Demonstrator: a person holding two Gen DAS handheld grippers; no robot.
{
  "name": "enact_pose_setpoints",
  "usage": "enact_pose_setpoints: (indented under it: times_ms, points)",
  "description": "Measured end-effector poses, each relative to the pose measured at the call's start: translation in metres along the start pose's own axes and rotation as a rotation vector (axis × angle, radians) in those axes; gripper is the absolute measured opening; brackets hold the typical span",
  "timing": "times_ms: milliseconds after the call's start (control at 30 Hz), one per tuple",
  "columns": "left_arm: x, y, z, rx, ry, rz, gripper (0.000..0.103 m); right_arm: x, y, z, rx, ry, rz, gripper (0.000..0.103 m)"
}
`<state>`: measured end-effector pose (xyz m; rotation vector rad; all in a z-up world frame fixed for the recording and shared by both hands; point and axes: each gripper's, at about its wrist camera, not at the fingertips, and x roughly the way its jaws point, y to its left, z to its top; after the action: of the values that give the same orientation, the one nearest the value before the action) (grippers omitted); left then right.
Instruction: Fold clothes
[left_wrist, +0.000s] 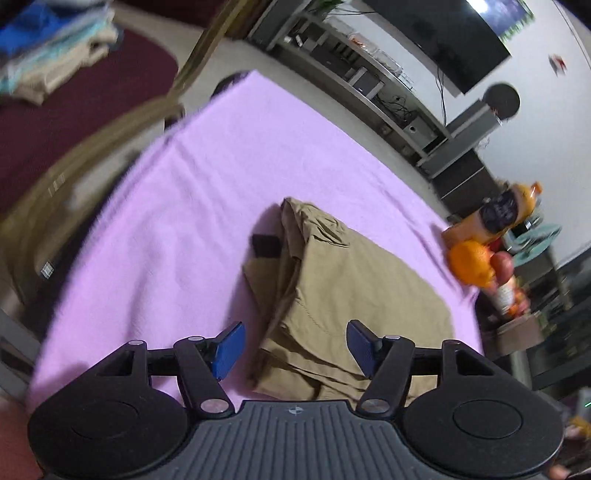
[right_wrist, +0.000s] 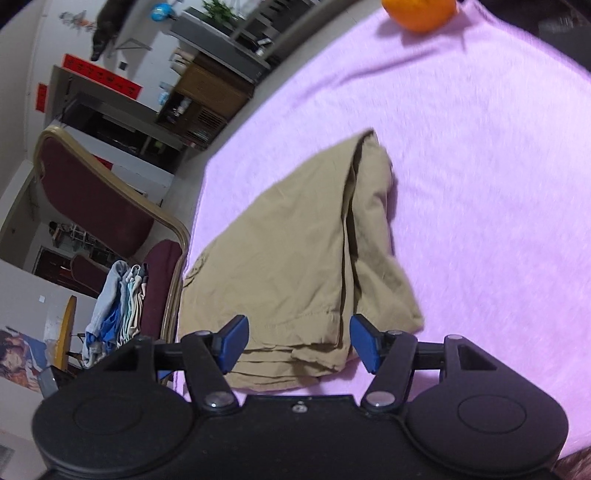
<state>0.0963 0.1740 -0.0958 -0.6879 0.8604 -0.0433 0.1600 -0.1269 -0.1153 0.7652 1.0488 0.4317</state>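
The left gripper (left_wrist: 295, 349) has its blue fingers (left_wrist: 231, 349) spread wide with nothing between them, poised above the near edge of the khaki garment (left_wrist: 354, 280). The right gripper (right_wrist: 298, 343) is likewise spread, its fingers (right_wrist: 364, 347) straddling the garment (right_wrist: 295, 258) at its near hem without clamping it; whether the pads brush the cloth cannot be told.

The garment's nearest edge is cut off behind each gripper body, so how its bottom layers lie is hidden. Both views are motion-blurred, and seams and pockets are hard to read. A small dark patch (left_wrist: 266, 245) shows at the garment's left side in the left wrist view; what it is cannot be made out.

The garment lies folded in layers on the lilac-covered worktop (left_wrist: 184, 206), its long axis running away from both grippers and narrowing to a bunched far end. In the right wrist view one corner overhangs the worktop edge near a maroon chair (right_wrist: 96, 195) carrying a stack of folded clothes (right_wrist: 118, 306). An orange (right_wrist: 419, 13) sits well beyond, at the far edge.
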Motion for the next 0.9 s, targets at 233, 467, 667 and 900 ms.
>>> enact_pose_setpoints:
  times_ms: [233,467,667,900]
  points:
    - [0.023,-0.004,0.005,-0.014,0.062,-0.012,0.058,0.013,-0.007,0.001,0.078,-0.012,-0.037,0.059]
    - [0.035,-0.018,0.005,0.044,0.067,-0.006,0.032,0.020,-0.020,0.004,0.165,-0.053,-0.064,0.047]
    - [0.034,-0.035,-0.004,0.142,0.025,0.050,0.011,0.031,0.001,0.009,0.047,-0.081,-0.132,0.019]
    - [-0.007,-0.063,-0.020,0.213,-0.098,0.004,0.007,-0.009,0.040,0.008,-0.176,-0.250,-0.104,0.006]
